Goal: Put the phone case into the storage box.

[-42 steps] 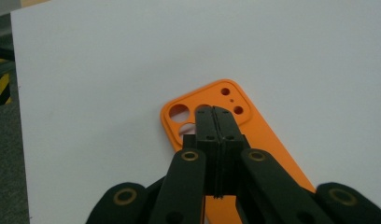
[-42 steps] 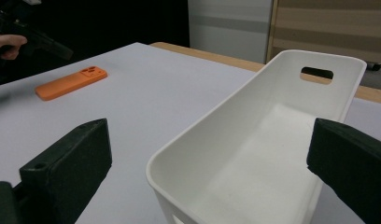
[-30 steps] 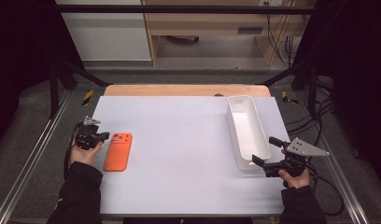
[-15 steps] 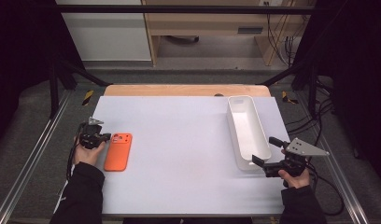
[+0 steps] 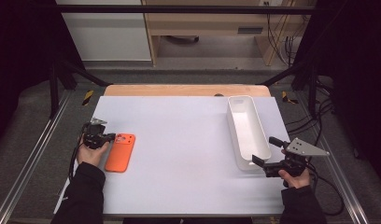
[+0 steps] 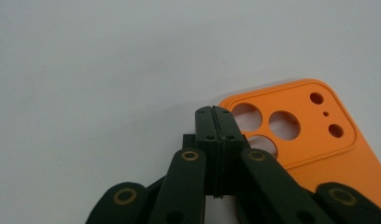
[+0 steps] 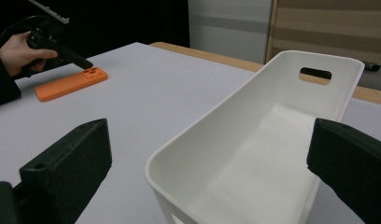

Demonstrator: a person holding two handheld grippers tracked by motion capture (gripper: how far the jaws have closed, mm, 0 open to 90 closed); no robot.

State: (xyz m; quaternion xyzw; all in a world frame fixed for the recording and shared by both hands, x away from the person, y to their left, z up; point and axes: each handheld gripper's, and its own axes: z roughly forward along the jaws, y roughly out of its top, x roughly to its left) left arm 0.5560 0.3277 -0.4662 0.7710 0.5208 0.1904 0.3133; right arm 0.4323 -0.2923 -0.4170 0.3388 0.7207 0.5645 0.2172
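- Lying flat near the table's (image 5: 179, 140) left edge, the orange phone case (image 5: 119, 152) has the left gripper (image 5: 110, 137) at its far end.
- The left gripper view shows those jaws pressed together, empty, over the case's camera cutouts (image 6: 268, 126).
- The right gripper (image 5: 265, 151), jaws spread wide, faces the near end of the white bin (image 7: 254, 154); the right gripper view reveals the bin's handle slot (image 7: 315, 73).
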